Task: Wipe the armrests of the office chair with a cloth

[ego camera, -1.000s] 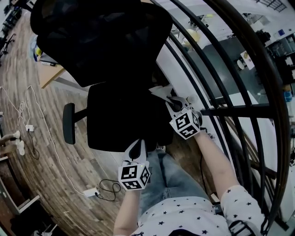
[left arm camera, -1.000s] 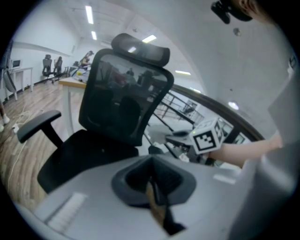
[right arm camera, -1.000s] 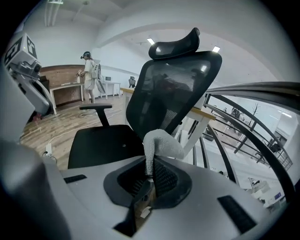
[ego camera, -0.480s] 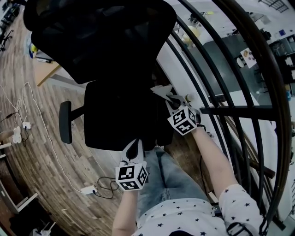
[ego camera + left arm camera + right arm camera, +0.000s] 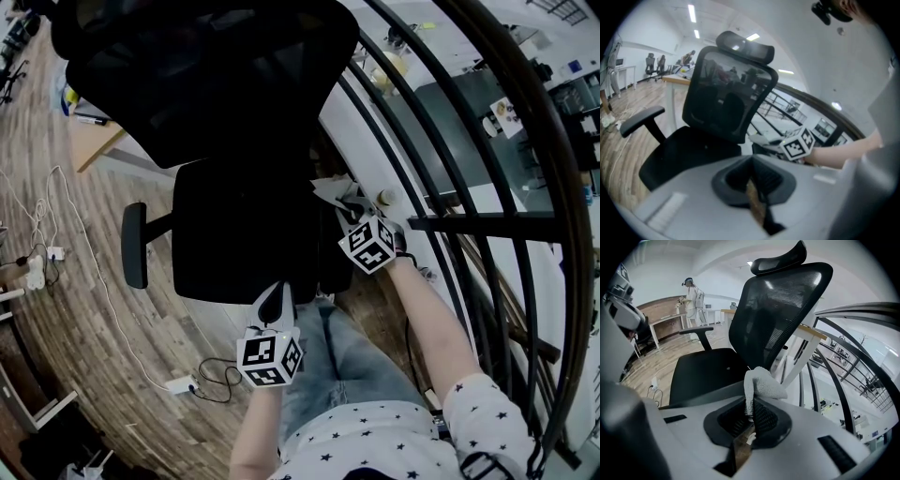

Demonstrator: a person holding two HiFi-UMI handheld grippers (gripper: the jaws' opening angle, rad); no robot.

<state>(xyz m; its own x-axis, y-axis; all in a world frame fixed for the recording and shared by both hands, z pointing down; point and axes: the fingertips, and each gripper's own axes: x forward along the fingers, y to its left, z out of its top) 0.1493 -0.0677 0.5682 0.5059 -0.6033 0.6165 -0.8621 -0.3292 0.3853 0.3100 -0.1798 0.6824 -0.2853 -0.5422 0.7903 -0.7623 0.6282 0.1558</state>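
Over on the left, the far armrest (image 5: 136,246) of the black office chair (image 5: 239,234) is standing out from the seat with nothing on it, bare wood floor (image 5: 56,323) beyond. The left gripper (image 5: 276,300) is hovering at the seat's front edge, its jaws pressed together on nothing and touching nothing that I can see. Further right, the right gripper (image 5: 751,414) is pinching the pale cloth (image 5: 762,384) by a narrow fold. The loose bunch is lying at the seat's right side, where the near armrest should be — the armrest itself I cannot make out beneath it. The dark railing (image 5: 469,225) is running close behind. My worry is that nothing is bracing the chair — a firm wipe may swivel it away, or drag the cloth out of that thin pinch.
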